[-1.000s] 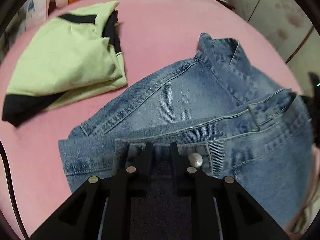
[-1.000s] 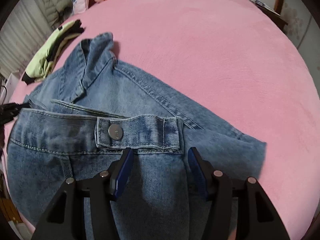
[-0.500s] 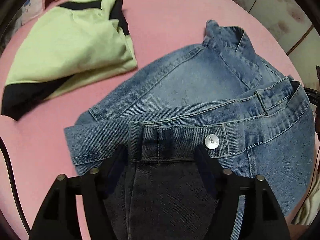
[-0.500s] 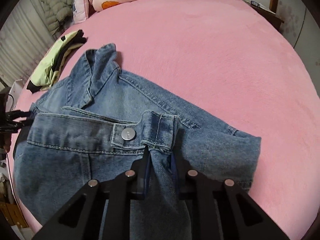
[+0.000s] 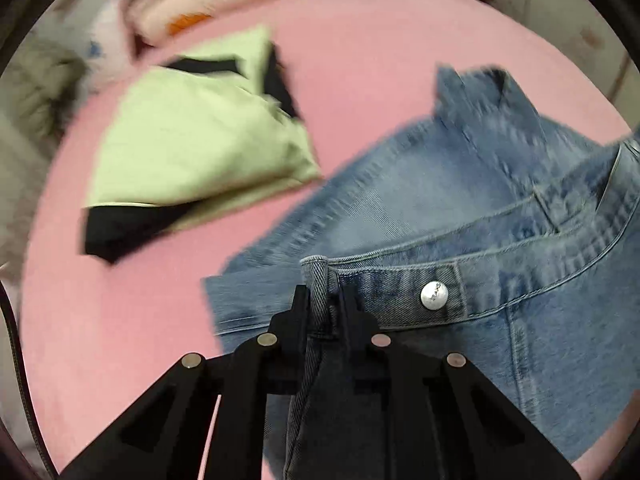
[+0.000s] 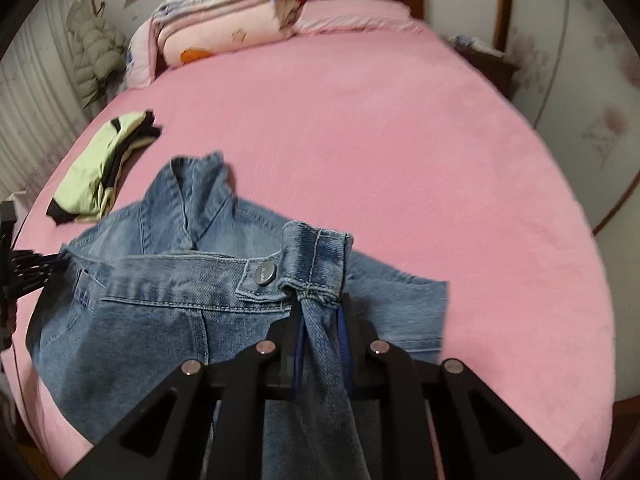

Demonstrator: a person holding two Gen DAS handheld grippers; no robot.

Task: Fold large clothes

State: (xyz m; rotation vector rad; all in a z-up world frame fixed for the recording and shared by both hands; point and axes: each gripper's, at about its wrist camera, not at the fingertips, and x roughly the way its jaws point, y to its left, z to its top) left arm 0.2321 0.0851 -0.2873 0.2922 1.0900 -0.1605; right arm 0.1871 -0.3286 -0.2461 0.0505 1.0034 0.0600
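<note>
item: your faded blue denim jacket [image 6: 168,304] with silver snap buttons | state: partly folded, hem band doubled over the body, collar up | pose: hem band lifted and bunched at both ends, the rest flat | place: spread ahead of each claw, collar beyond it, snap button just beside each claw's tips

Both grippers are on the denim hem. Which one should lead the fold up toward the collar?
Probably the right gripper: its jaws, closing, pinch the denim jacket at its hem, with bare pink bed ahead. The left gripper, jaws also closing on denim, faces the folded green garment.
</note>
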